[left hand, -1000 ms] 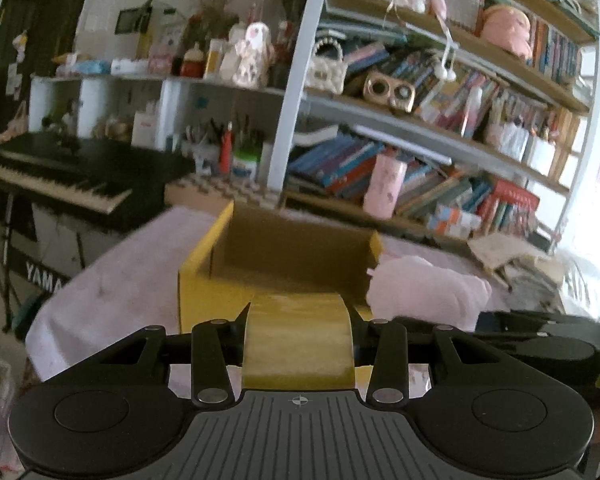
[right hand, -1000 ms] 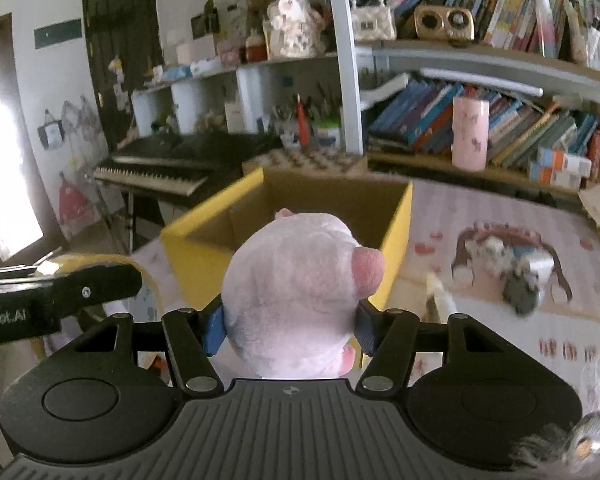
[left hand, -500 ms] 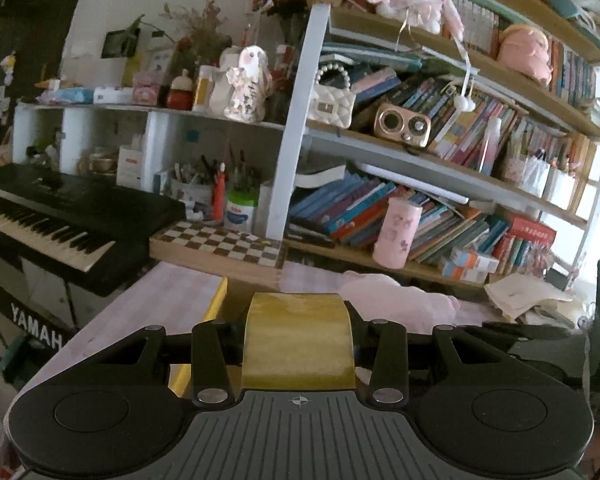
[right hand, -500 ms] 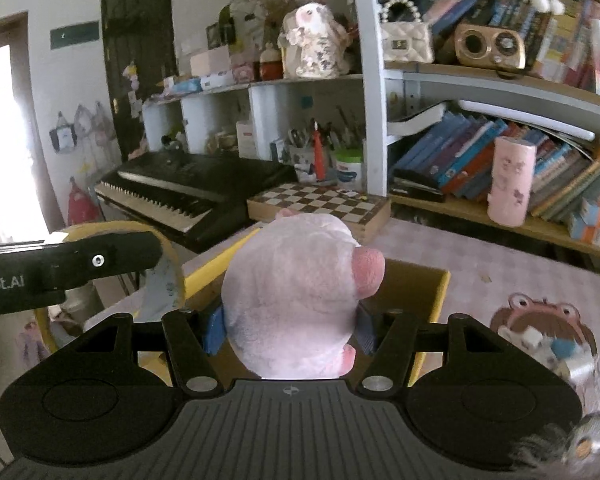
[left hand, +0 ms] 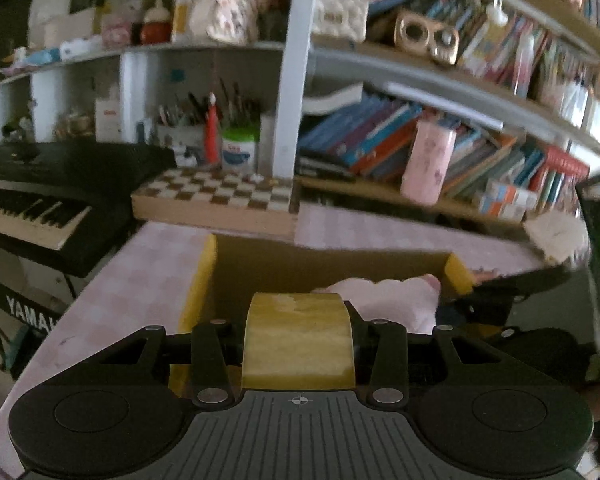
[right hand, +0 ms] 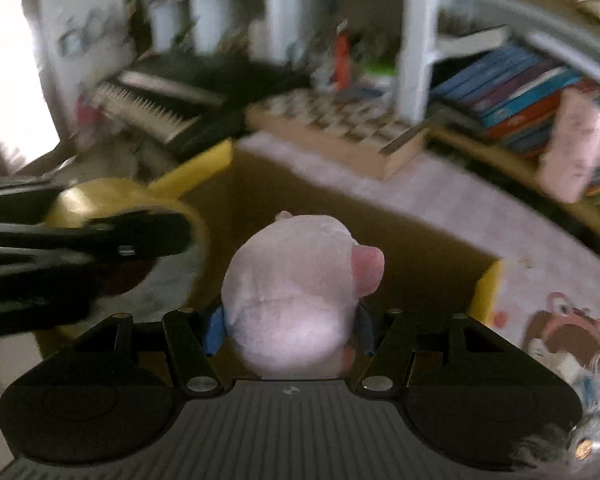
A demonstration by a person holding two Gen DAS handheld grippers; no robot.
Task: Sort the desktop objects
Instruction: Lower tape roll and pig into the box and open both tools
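Two tongs grip loads above the yellow box (left hand: pixel 198 292): left tongs (left hand: pixel 299 320) clamp a tape roll (left hand: pixel 298 344), right tongs (right hand: pixel 290 320) a pink plush (right hand: pixel 296 292). "YAMA", cut off, at eight o'clock; bookshelf blurred.

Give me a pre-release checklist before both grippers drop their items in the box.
1. Left gripper shut on the tape roll: ok.
2. Right gripper shut on the plush toy: ok.
3. Plush toy over the open yellow box: ok.
4. Tape roll over the box opening: ok in the left wrist view.
5. Space between the two grippers: cannot tell; they look close in the right wrist view.
6. Box floor free: cannot tell, dark and blurred.
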